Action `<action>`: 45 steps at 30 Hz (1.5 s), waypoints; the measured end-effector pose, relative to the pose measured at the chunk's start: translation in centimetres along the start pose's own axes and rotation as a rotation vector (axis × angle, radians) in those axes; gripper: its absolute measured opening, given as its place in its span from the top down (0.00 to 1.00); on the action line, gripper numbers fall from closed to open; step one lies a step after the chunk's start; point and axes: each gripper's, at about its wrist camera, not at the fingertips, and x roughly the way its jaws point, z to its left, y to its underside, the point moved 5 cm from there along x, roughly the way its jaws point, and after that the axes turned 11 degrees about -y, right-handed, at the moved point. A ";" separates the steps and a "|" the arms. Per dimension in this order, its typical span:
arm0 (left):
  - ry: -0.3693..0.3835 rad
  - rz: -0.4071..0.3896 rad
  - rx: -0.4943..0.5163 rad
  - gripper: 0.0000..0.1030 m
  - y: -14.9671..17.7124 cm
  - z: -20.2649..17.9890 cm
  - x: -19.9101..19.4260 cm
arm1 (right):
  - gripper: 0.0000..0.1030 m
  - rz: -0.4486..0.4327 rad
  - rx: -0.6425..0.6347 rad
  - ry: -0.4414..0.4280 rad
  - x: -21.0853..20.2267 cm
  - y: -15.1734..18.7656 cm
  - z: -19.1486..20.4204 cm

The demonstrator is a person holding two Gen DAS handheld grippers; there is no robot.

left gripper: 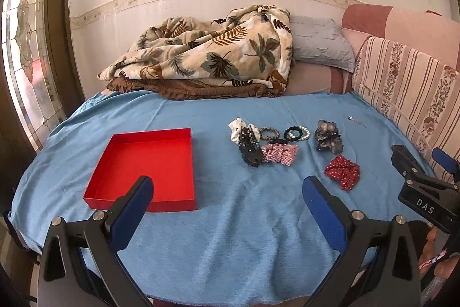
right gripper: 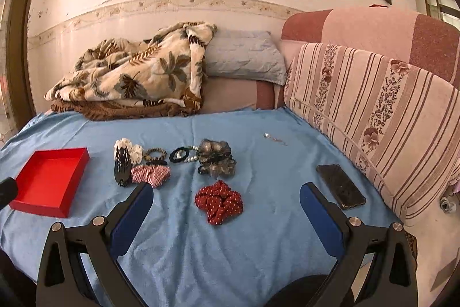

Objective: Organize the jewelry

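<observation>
An empty red tray (left gripper: 184, 134) lies on the blue cloth at the left; it also shows in the right wrist view (right gripper: 77, 177). Right of it lies a cluster: a black claw clip (left gripper: 250, 148), white scrunchie (left gripper: 235, 128), pink checked scrunchie (left gripper: 280, 153), beaded bracelets (left gripper: 297, 133), grey floral scrunchie (left gripper: 327, 138) and red dotted scrunchie (left gripper: 342, 171). The red scrunchie (right gripper: 220, 202) lies just ahead of my right gripper (right gripper: 227, 192), which is open and empty. My left gripper (left gripper: 228, 183) is open and empty, above the cloth between tray and cluster.
A small silver earring (right gripper: 274, 137) lies apart at the back right. A black phone (right gripper: 340, 186) lies on the cloth by the striped sofa cushion (right gripper: 373, 117). A leaf-print blanket (left gripper: 207, 53) and grey pillow (left gripper: 319, 43) are piled at the back.
</observation>
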 end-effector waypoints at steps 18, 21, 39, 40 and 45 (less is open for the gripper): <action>0.085 0.189 -0.004 0.28 -0.4 1.4 9.2 | 0.06 0.207 0.084 -0.083 7.9 3.6 -3.7; 0.144 0.244 -0.016 0.28 -1.1 0.1 11.5 | 0.06 0.226 0.096 -0.091 9.1 3.8 -4.4; 0.326 0.387 0.146 0.28 -3.0 -13.3 22.9 | 0.09 0.321 0.157 -0.151 16.2 4.4 -6.8; 0.339 0.395 0.154 0.28 -2.9 -13.9 23.5 | 0.10 0.326 0.162 -0.155 16.6 4.5 -6.9; 0.395 0.456 0.183 0.28 -2.2 -16.8 26.8 | 0.12 0.349 0.173 -0.164 18.6 4.7 -6.8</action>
